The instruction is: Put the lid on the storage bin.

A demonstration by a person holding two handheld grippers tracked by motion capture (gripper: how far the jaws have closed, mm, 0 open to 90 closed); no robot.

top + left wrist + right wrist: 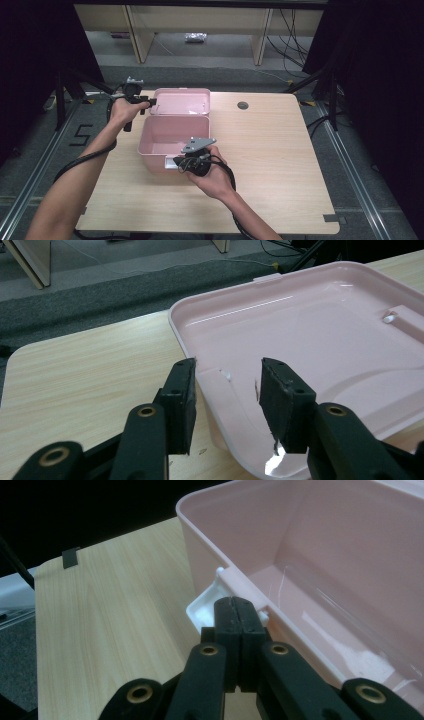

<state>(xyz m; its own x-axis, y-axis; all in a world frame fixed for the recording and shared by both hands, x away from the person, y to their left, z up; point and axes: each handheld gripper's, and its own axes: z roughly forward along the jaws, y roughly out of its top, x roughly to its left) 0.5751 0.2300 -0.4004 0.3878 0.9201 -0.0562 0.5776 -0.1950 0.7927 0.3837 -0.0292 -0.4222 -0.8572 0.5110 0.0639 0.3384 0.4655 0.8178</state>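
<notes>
Pink plastic box (167, 142) sits on the table (280, 165) in the high view with its lid (181, 101) thrown fully back, lying flat behind it, so opening looks done and whatever follows, likely closing the lid again, looks not yet begun. The left hand (121, 111) reaches in from the lower left with its forearm stretched forward, the left gripper (145, 104) level at the lid's left edge; the right hand (212, 175) curls around the right gripper (179, 163) at the box's near wall, where a white latch (171, 163) hangs. From the left gripper view, the jaws stand apart and straddle the lid's (310, 335) near corner, the rim between them but no pad pressing on it, so nothing is gripped. From the right gripper view, the jaws are clenched together, empty, their tips resting just at the latch (206, 607) below the box's (320, 555) rim; whether they touch it cannot be told.
</notes>
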